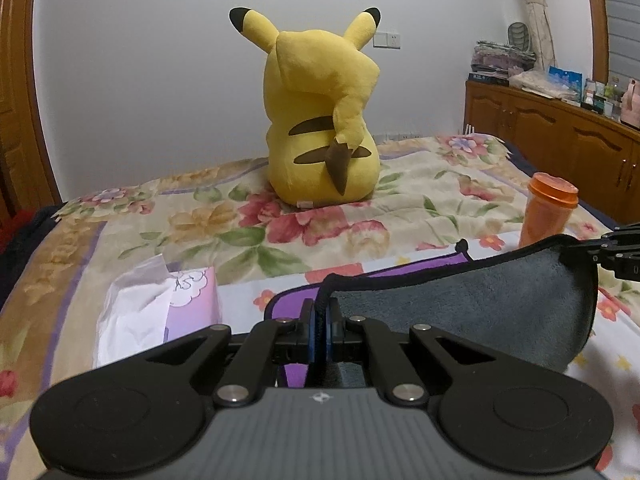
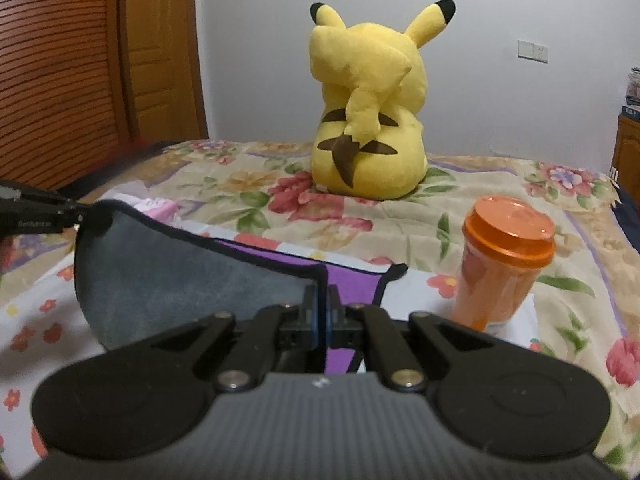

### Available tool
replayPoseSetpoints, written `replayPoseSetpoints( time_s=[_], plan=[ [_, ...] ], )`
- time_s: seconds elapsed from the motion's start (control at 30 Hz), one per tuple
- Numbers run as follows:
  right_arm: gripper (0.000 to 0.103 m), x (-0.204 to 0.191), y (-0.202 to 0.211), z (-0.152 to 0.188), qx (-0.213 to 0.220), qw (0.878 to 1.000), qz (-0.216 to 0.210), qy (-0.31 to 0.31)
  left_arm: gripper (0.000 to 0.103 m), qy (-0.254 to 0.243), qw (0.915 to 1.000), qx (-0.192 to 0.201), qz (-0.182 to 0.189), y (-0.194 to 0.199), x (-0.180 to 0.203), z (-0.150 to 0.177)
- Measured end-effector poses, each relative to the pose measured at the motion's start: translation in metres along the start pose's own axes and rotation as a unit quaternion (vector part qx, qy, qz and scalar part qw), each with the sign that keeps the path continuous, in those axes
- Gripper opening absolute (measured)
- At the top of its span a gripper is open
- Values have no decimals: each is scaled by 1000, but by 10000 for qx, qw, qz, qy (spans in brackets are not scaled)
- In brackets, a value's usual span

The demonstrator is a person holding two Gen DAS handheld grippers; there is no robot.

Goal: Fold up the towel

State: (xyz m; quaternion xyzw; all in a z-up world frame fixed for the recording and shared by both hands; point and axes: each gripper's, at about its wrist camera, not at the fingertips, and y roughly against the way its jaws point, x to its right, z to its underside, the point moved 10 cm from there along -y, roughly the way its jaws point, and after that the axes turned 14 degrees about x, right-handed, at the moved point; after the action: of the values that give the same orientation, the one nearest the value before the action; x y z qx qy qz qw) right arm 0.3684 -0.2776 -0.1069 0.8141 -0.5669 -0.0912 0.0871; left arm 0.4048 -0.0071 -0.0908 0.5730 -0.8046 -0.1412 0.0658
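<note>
The towel [image 1: 472,300] is grey on one side and purple on the other, with a black hem. It lies on the flowered bed and its near edge is lifted. My left gripper [image 1: 320,320] is shut on the towel's near left corner. My right gripper [image 2: 322,308] is shut on the near right corner of the towel [image 2: 180,276]. The lifted grey side hangs stretched between the two grippers. The purple side [image 2: 352,280] shows beyond, flat on the bed. The right gripper shows at the right edge of the left wrist view [image 1: 576,252].
A yellow plush toy [image 1: 324,120] sits at the far middle of the bed. An orange lidded cup [image 2: 504,260] stands right of the towel. A tissue pack [image 1: 160,312] lies left of it. A wooden cabinet [image 1: 560,136] stands at the right, wooden doors [image 2: 80,60] at the left.
</note>
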Motion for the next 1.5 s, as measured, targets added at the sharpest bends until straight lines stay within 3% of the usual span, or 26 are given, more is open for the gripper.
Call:
replayPoseSetpoints(
  time_s=[0.6, 1.2, 1.5],
  plan=[
    [4, 22, -51, 1, -103, 9999, 0, 89, 0, 6, 9999, -25, -131, -66, -18, 5],
    [4, 31, -84, 3, -112, 9992, 255, 282, 0, 67, 9990, -36, -437, -101, -26, 14],
    [5, 34, -95, 19, -325, 9985, 283, 328, 2, 113, 9987, -248, -442, -112, -22, 28]
  ],
)
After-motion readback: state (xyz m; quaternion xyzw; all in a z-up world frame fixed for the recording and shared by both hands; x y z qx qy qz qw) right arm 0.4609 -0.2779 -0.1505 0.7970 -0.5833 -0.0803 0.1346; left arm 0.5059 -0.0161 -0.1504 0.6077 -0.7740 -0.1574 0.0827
